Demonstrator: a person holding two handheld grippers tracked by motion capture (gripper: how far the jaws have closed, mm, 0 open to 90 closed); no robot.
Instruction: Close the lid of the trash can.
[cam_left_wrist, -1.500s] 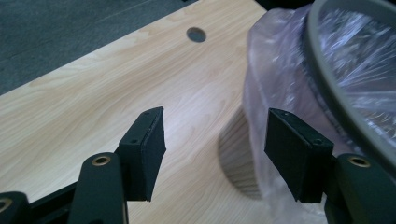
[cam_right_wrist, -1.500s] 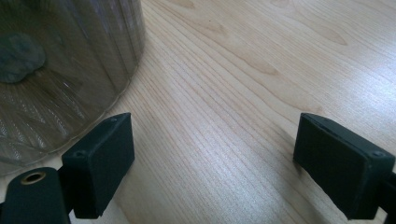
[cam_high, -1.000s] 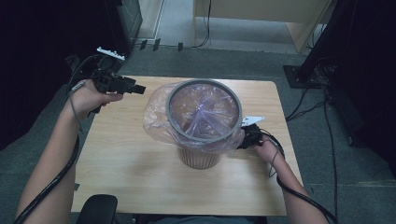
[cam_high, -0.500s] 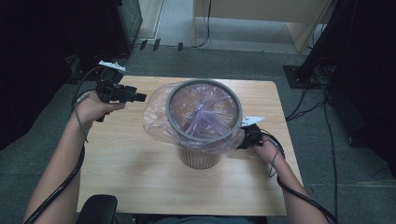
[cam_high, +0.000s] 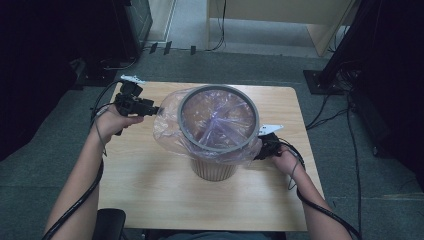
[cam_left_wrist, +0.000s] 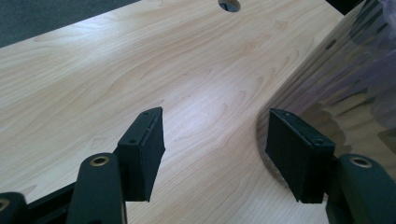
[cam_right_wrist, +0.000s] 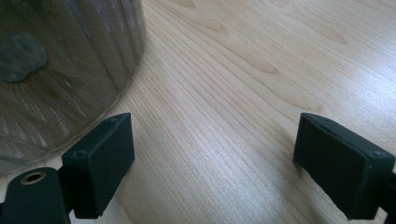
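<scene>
The clear bag (cam_high: 172, 127) already lined the bin (cam_high: 215, 167) standing mid-bench (cam_high: 150, 200), its edge loose over the grey rim (cam_high: 218, 122), while both the left gripper (cam_left_wrist: 215, 149) and right gripper (cam_right_wrist: 212, 163) stood open-jawed beside it, holding nothing, so tidying seemingly remained.

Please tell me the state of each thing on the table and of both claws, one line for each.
Waste bin: upright on the table, lined.
Plastic bag: inside the bin, its edge folded out over the grey rim.
Left claw: open, nothing between its jaws, beside the bag.
Right claw: open, holding nothing, next to the bin.
Table: wooden top, bare around the bin.
</scene>
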